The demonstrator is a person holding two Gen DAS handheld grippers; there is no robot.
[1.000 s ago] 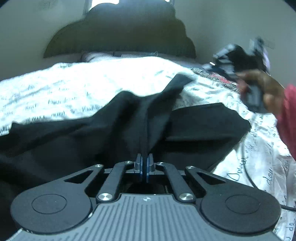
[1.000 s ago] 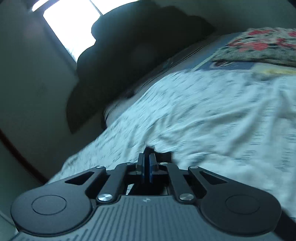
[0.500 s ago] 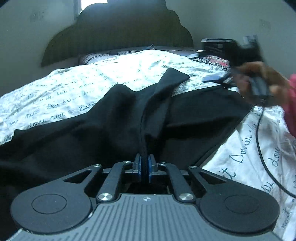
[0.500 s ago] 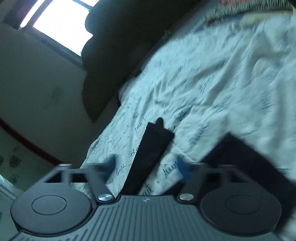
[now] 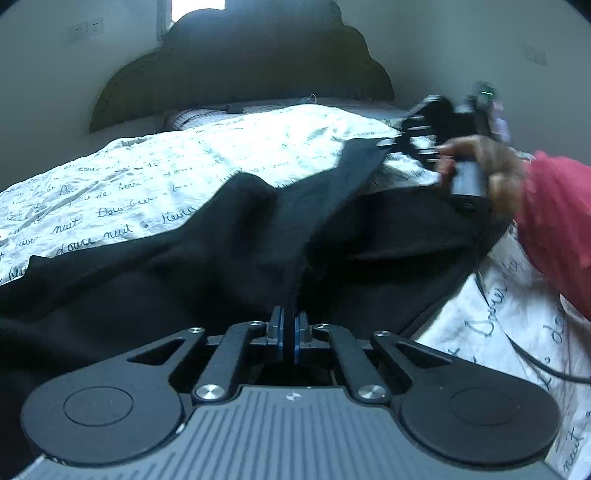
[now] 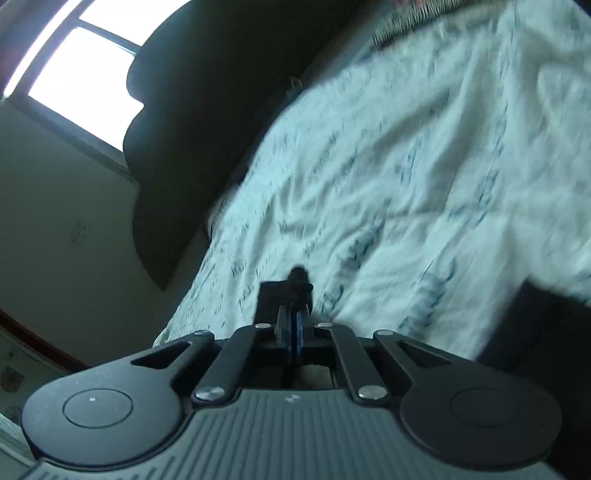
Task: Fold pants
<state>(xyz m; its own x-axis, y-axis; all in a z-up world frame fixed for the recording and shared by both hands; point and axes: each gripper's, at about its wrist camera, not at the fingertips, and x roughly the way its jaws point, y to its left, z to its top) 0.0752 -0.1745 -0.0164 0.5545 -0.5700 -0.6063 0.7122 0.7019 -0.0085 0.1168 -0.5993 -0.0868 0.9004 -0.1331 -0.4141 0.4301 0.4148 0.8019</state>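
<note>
Black pants (image 5: 207, 251) lie spread on a bed with a white quilt printed with script (image 5: 155, 173). My left gripper (image 5: 289, 332) is shut on a raised fold of the pants near the front. My right gripper (image 5: 410, 142), held in a hand with a red sleeve, shows at the right of the left wrist view, pinching the far end of a black strip of the pants (image 5: 354, 166). In the right wrist view the right gripper (image 6: 294, 321) is shut on that black cloth end (image 6: 284, 295), above the quilt (image 6: 406, 166).
A dark scalloped headboard (image 5: 243, 70) stands at the back against the wall, with a window (image 6: 85, 74) beside it. A black cable (image 5: 524, 354) trails over the quilt at the right. A patterned pillow edge (image 6: 424, 18) lies at the top right.
My right gripper was shut, opened half a second ago, and is now shut again on the end of the pants strip. The left gripper has stayed shut on its fold.
</note>
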